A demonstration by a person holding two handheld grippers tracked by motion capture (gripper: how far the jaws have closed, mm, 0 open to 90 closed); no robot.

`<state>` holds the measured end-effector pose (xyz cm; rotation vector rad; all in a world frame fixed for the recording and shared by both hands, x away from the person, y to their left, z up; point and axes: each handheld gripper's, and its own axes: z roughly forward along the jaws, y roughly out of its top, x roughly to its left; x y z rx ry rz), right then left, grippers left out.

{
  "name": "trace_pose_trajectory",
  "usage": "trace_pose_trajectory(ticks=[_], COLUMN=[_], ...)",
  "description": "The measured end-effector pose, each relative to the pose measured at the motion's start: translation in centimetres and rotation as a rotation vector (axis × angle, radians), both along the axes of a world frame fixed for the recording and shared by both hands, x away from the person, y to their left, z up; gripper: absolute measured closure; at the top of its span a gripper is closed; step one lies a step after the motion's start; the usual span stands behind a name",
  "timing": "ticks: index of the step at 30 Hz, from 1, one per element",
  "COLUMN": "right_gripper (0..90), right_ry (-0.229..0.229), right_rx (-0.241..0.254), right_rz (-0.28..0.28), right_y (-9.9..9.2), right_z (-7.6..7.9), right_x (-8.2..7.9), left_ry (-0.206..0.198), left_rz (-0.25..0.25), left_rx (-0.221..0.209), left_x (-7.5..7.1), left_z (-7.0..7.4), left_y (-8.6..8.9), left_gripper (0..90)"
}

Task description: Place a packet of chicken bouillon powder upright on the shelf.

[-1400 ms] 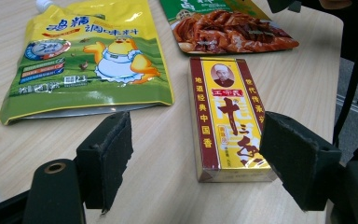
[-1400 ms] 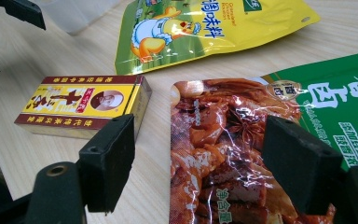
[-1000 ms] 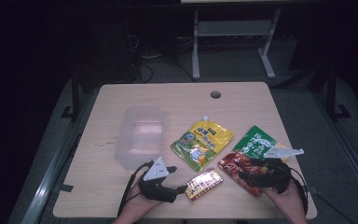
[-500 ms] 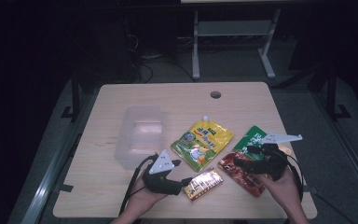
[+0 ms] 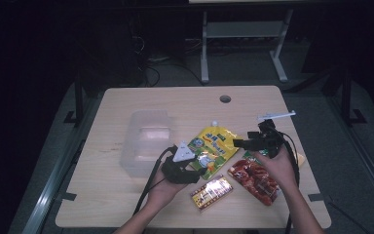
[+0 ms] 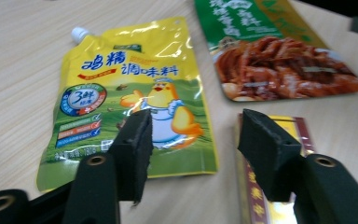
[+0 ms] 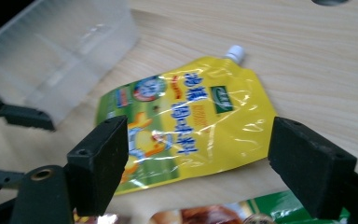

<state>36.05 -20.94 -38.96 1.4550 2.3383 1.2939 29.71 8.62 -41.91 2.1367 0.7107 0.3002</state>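
Note:
A yellow spouted pouch (image 5: 213,148) (image 6: 121,84) (image 7: 191,116) lies flat in the middle of the table. My left gripper (image 5: 202,171) (image 6: 193,140) hovers low at its near corner, jaws pointing right. They have just been closing and stand partly apart with nothing between them. My right gripper (image 5: 241,144) (image 7: 191,154) hangs at the pouch's right edge, pointing left, its jaws wide open and empty. A red-and-green meat pouch (image 5: 253,178) (image 6: 279,60) lies under the right hand. In front of it lies a small gold-and-red packet (image 5: 212,191) (image 6: 254,200).
A clear plastic container (image 5: 146,141) (image 7: 60,51) stands left of the yellow pouch, close behind the left hand. The wooden table (image 5: 126,204) has a cable hole (image 5: 225,99) near its far edge. Cables trail from both grippers toward the front edge.
The right gripper has moved from over the meat pouch up and left to the yellow pouch's right edge. The left gripper has shifted toward the pouch's near corner, and its jaws have narrowed.

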Motion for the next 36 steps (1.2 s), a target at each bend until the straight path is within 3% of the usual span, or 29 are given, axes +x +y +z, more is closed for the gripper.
trace_pose_trajectory(ticks=[1, 3, 7, 8, 11, 18, 27, 36], right_gripper=[20.7, 22.4, 24.1, 26.0, 27.7, 31.7, 37.8, 44.5], right_ry=[0.033, 0.053, 0.095, 0.123, 0.144, 0.206, 0.261, 0.262], right_rx=[-0.031, -0.05, -0.042, -0.046, -0.063, -0.076, -0.062, -0.044], right_rz=[-0.03, -0.043, -0.08, -0.087, -0.1, -0.124, -0.146, -0.127], right_y=[0.1, 0.0, -0.2, -0.1, 0.1, 0.4, 0.4, 0.7], right_z=[-0.8, -1.5, -2.5, -3.2, -3.8, -5.0, -6.0, -6.3], right_x=[1.0, 1.8, 2.6, 3.0, 3.5, 4.2, 4.6, 4.8], left_ry=[0.007, 0.014, 0.021, 0.028, 0.019, 0.048, 0.041, 0.049], left_rz=[0.006, 0.02, 0.044, 0.041, 0.035, 0.034, 0.033, 0.028], left_rx=[0.016, 0.034, 0.069, 0.1, 0.14, 0.2, 0.23, 0.232], left_x=[0.3, 0.7, 1.4, 1.7, 2.1, 2.5, 2.5, 2.6], left_z=[-0.1, -0.4, -1.1, -1.4, -1.7, -2.4, -2.6, -2.7], left_y=[-0.2, -0.5, -1.2, -1.7, -2.3, -2.8, -3.2, -3.4], left_gripper=[49.8, 54.1, 64.1, 66.3, 70.7, 74.8, 75.5, 74.3])
